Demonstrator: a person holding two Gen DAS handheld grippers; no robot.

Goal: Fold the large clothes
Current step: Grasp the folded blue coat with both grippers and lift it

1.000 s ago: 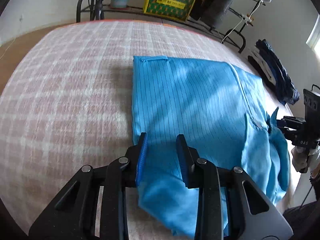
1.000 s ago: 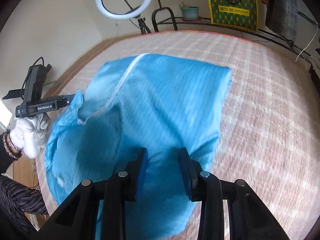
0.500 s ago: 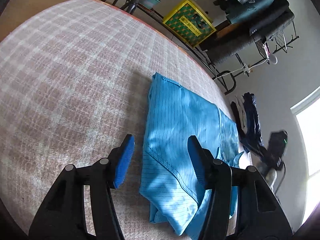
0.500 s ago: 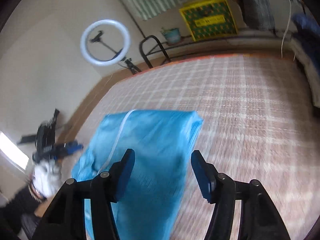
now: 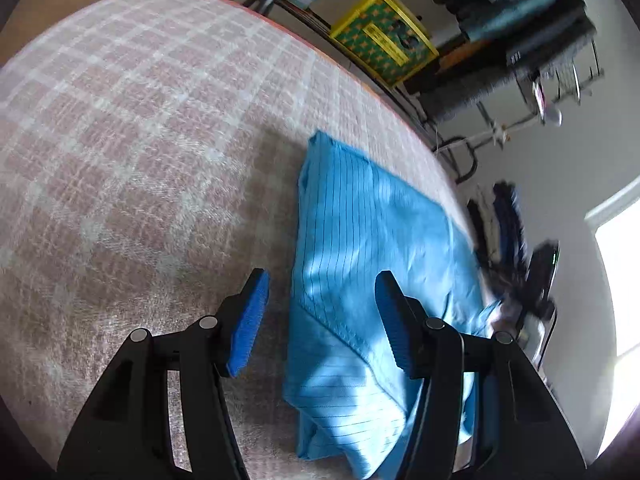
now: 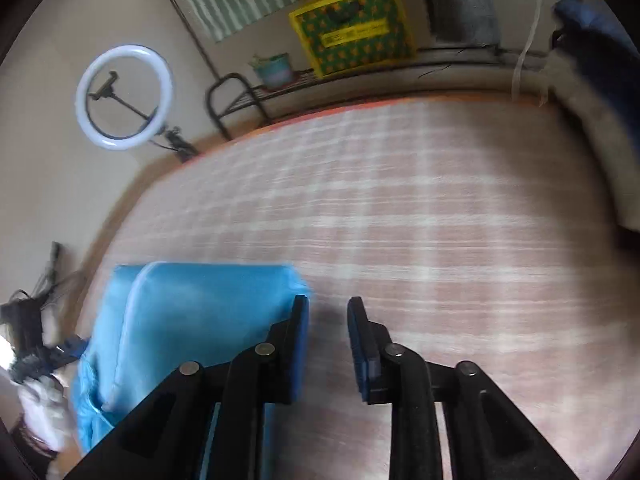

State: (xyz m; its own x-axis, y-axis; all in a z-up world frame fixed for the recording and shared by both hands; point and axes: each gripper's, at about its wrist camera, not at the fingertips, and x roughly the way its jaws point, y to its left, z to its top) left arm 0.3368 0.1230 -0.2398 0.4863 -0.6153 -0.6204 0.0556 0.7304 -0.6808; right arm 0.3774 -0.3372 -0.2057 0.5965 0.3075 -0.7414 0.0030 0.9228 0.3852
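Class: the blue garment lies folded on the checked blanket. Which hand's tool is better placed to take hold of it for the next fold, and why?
Left, probably. The left tool is open, its fingers straddling the garment's near edge. The right tool, jaws just closing on nothing, sits over bare blanket beside the garment's corner.

One folded blue garment point(image 5: 372, 248) lies on one plaid-covered bed point(image 5: 140, 128). Two grippers show: the left gripper point(image 5: 320, 320) and the right gripper point(image 6: 328, 340), each with two blue-padded fingers. Behind stand one ring light point(image 6: 124, 96), one yellow crate point(image 6: 352, 28) and one potted plant point(image 6: 274, 70).
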